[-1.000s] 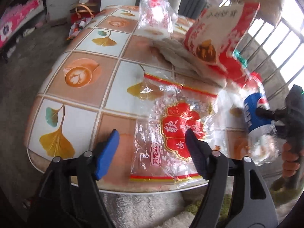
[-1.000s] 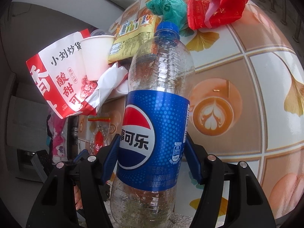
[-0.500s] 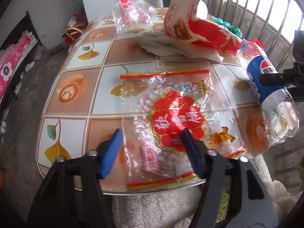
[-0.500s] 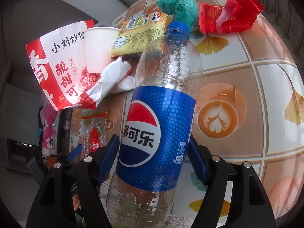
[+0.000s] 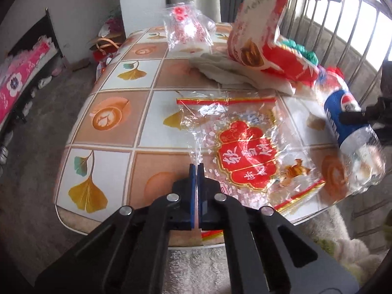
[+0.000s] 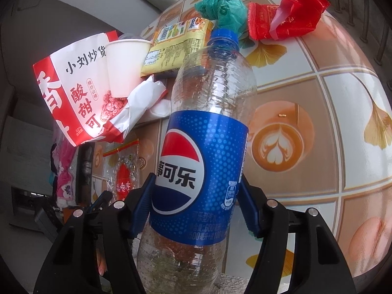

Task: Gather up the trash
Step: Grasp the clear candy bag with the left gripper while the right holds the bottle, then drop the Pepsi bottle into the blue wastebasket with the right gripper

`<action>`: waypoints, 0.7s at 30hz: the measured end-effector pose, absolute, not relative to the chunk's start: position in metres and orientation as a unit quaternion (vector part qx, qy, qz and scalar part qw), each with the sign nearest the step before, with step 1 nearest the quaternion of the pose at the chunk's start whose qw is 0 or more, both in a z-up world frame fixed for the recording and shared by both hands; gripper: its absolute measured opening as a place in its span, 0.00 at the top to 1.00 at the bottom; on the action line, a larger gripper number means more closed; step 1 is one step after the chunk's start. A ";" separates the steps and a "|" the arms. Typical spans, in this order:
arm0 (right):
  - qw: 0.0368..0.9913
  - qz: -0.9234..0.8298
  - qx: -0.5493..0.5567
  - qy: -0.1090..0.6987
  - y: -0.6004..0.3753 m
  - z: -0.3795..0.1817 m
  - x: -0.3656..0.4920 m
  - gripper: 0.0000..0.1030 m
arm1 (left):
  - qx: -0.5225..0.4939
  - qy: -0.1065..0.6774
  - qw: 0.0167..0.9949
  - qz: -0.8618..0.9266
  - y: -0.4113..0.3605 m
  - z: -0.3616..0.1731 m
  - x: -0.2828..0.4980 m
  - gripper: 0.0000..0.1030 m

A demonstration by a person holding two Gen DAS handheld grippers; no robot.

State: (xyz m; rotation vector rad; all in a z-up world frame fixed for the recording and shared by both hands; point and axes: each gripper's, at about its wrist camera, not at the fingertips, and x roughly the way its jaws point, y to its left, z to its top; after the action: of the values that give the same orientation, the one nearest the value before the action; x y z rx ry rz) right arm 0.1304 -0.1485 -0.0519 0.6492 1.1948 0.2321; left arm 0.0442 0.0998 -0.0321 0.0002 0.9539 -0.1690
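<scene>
- The left gripper [image 5: 196,169] has its blue pads pressed together on the near left edge of a clear plastic bag [image 5: 245,152] with a red emblem, which lies flat on the near part of the tiled table [image 5: 107,120].
- The right gripper [image 6: 198,196] clamps an empty Pepsi bottle [image 6: 205,147] by its blue label, one pad on each side; the blue cap points away from the camera.
- The left wrist view shows the same bottle [image 5: 348,127] at the right edge of the table, tilted, with its clear base nearest the camera and raised over the table's corner.
- Only the left wrist view shows a second clear bag [image 5: 186,27] with a pink flower print at the far end of the table, and a pale cloth [image 5: 225,68] under the big snack bag [image 5: 259,34].
- Only the right wrist view shows a white paper cup [image 6: 125,66], a yellow wrapper [image 6: 176,46] and a red wrapper [image 6: 286,19]; a crumpled green bag [image 6: 223,9] sits between these two wrappers, and the cup stands against the red-and-white snack bag.
- In the right wrist view the clear emblem bag shows small, low on the left, beside the bottle.
</scene>
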 end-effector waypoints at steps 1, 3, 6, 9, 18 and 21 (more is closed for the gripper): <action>0.771 0.109 0.302 0.550 -0.149 -0.051 0.128 0.40 | -0.017 0.460 0.884 -0.084 0.105 -0.030 0.044 1.00; 0.769 0.113 0.309 0.548 -0.154 -0.051 0.123 0.40 | -0.048 0.461 0.882 -0.087 0.115 -0.025 0.041 1.00; 0.768 0.122 0.317 0.542 -0.157 -0.048 0.114 0.40 | -0.067 0.456 0.884 -0.078 0.126 -0.014 0.033 1.00; 0.772 0.135 0.321 0.531 -0.160 -0.040 0.103 0.40 | -0.081 0.442 0.890 -0.079 0.132 0.003 0.021 1.00; 0.788 0.179 0.354 0.471 -0.181 -0.004 0.056 0.41 | -0.097 0.383 0.905 -0.155 0.106 0.070 -0.008 1.00; 0.793 0.177 0.374 0.447 -0.201 0.006 0.041 0.41 | -0.077 0.364 0.906 -0.203 0.074 0.088 -0.013 1.00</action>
State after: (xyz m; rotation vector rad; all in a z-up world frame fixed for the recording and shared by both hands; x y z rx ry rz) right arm 0.0410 -0.2006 0.0065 0.8048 0.9616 0.3814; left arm -0.0128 0.0745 0.0876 -0.1598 0.7512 -0.4182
